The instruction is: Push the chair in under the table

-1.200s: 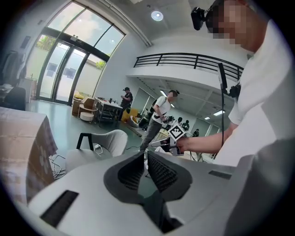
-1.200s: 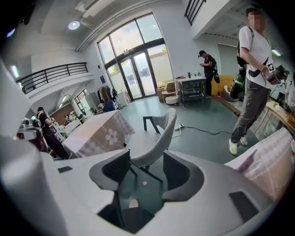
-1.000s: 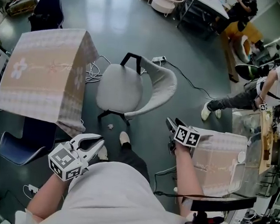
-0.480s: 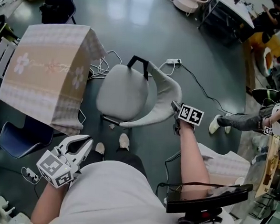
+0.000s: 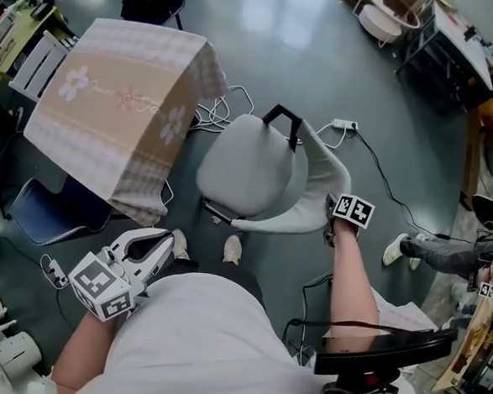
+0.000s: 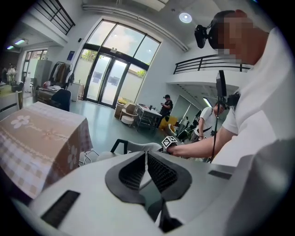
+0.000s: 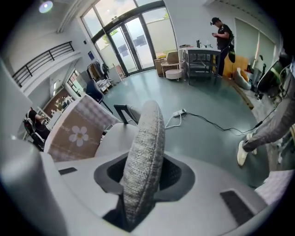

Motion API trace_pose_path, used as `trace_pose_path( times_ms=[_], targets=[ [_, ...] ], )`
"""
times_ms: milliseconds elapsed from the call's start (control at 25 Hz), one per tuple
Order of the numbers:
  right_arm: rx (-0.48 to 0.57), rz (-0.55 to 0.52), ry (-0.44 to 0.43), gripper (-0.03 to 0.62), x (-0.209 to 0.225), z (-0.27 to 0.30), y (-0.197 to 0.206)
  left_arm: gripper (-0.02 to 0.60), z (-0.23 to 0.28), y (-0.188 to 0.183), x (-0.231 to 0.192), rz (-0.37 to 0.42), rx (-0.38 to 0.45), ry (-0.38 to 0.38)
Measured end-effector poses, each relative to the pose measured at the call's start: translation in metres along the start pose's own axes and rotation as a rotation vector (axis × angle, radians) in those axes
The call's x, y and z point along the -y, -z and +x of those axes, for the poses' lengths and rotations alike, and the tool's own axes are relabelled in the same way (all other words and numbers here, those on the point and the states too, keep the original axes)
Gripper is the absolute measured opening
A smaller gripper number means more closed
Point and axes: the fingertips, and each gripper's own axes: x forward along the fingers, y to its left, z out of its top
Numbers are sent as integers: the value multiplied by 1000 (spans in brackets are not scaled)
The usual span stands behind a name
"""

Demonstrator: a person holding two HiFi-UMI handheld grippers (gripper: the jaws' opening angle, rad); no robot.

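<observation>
Right hand-held gripper is clamped on the top edge of the chair's backrest. Its jaws have just been closing, and the grey woven edge now fills the space between the pads, pressed on both sides. In the head view this arm reaches forward and down, with the marker cube right behind the backrest's rim.

Left hand-held gripper is held low beside the person's body. Its jaws are closed, the ribbed pads meet at the tips, and nothing is between them. It points toward the table and touches nothing.

The chair stands on the green-grey floor, just beside the draped corner of the table. Its round grey seat is wholly outside the table's edge, not under it. The curved backrest is on the side away from the table, nearest the right arm.

The table carries a beige checked cloth with flower prints that hangs down its sides. A blue chair is partly tucked under its near side. White cables and a power strip lie on the floor beyond the grey chair.
</observation>
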Motion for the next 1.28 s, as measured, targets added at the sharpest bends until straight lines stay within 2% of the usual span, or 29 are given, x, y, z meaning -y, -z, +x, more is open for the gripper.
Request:
trace_pose_path(
  times_ms=[200,480,760,1280],
  targets=[
    [-27,-131,45,118,-11,-3,5,14,-12,3,-18,-32,10,-39],
    [-29,-228,67,112,-34,4,-2,14,-14,5,-33,-37,4,-13],
    [-30,-256,54,112,-63,13,-10,14,-19,2,-47,-49,10,-8],
    [-35,-277,37,112,-141,37,-10,14,-44,2,-87,-67,34,-15]
  ],
)
